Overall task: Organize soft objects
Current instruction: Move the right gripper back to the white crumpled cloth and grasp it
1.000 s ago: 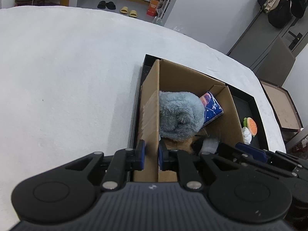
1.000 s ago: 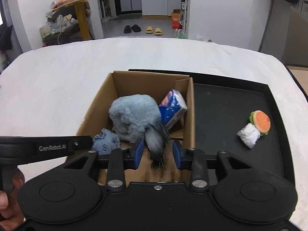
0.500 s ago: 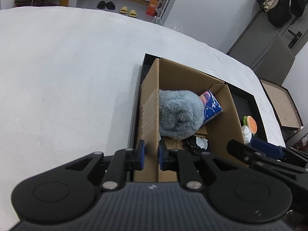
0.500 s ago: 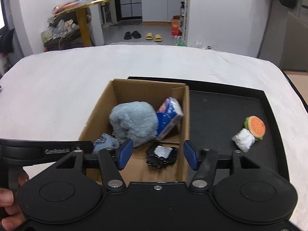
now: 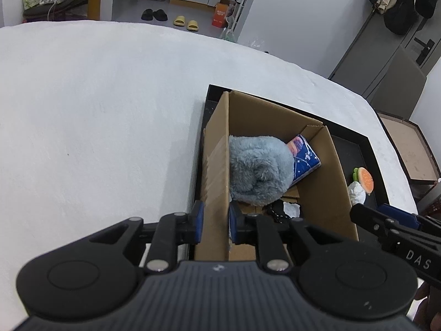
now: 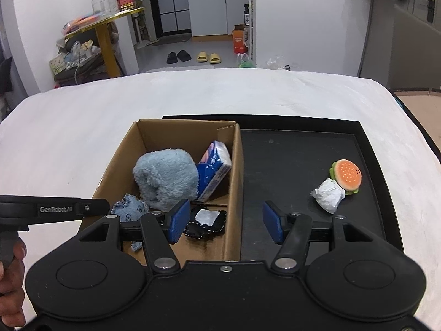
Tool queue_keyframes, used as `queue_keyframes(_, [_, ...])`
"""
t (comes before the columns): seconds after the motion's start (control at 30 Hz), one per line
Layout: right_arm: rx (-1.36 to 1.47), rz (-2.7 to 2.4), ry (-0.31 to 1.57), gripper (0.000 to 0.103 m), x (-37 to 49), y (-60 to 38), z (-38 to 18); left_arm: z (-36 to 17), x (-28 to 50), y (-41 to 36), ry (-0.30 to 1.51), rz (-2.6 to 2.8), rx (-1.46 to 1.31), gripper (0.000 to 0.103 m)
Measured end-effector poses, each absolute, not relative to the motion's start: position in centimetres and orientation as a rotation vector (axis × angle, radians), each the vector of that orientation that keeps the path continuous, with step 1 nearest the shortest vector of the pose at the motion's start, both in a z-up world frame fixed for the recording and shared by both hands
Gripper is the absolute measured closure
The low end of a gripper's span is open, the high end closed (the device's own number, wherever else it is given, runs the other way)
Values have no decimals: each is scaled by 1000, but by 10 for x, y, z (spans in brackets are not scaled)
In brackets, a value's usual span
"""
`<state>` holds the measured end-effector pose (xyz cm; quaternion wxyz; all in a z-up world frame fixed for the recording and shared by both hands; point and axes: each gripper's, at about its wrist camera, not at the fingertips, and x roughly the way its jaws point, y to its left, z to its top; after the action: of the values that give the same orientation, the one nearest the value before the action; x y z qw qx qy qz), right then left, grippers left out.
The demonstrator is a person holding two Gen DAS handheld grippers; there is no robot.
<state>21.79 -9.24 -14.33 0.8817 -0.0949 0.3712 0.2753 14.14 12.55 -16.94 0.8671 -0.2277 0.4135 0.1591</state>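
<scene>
Left gripper [image 5: 215,224] is clamped on the left wall of the cardboard box [image 5: 325,193], one blue pad outside, one inside, near the box's front corner. Left gripper's arm also shows in the right wrist view as a black bar at the left edge, with a hand [image 6: 11,273] under it.

Right gripper [image 6: 226,222] is spread apart, nothing between the pads; they straddle the box's right wall, left pad over the box interior, right pad over the tray. It holds nothing.

Box contents: fluffy grey-blue plush [image 6: 166,180] in the middle, blue printed packet [image 6: 215,171] leaning tilted against it on the right side, small blue plush [image 6: 129,209] at the front left, black pouch with a white patch [image 6: 205,222] lying flat on the box floor at the front (just beyond the right gripper's left pad).

Box sits on the left part of a black tray [image 6: 289,160]. Out on the tray's right part: burger plush [image 6: 346,176] touching a crumpled white bundle [image 6: 328,195], both well apart from the box.

Tray rests on a white fuzzy surface [image 6: 193,93].
</scene>
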Motion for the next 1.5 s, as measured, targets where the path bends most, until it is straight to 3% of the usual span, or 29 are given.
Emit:
queue_keyframes(0.1, [-184, 566, 772, 45, 221, -97, -144, -167, 141, 127, 867, 348, -479, 84])
queue_keyframes(0.17, [-178, 563, 770, 45, 223, -100, -143, -165, 142, 127, 865, 364, -471, 75])
queue_keyframes(0.23, [-168, 560, 767, 44, 225, -103, -143, -163, 143, 127, 861, 381, -460, 56])
queue_keyframes(0.43, [-137, 544, 768, 38, 231, -113, -145, -158, 144, 123, 846, 398, -451, 40])
queue_keyframes(0.7, [-100, 520, 775, 26, 242, -129, -148, -159, 151, 115, 866, 421, -425, 34])
queue_keyframes(0.93, [-77, 501, 787, 24, 253, -140, -153, -159, 159, 108, 875, 440, -400, 30])
queue_keyframes(1.5, [-44, 470, 821, 18, 279, -163, -172, -165, 178, 99, 894, 478, -353, 29])
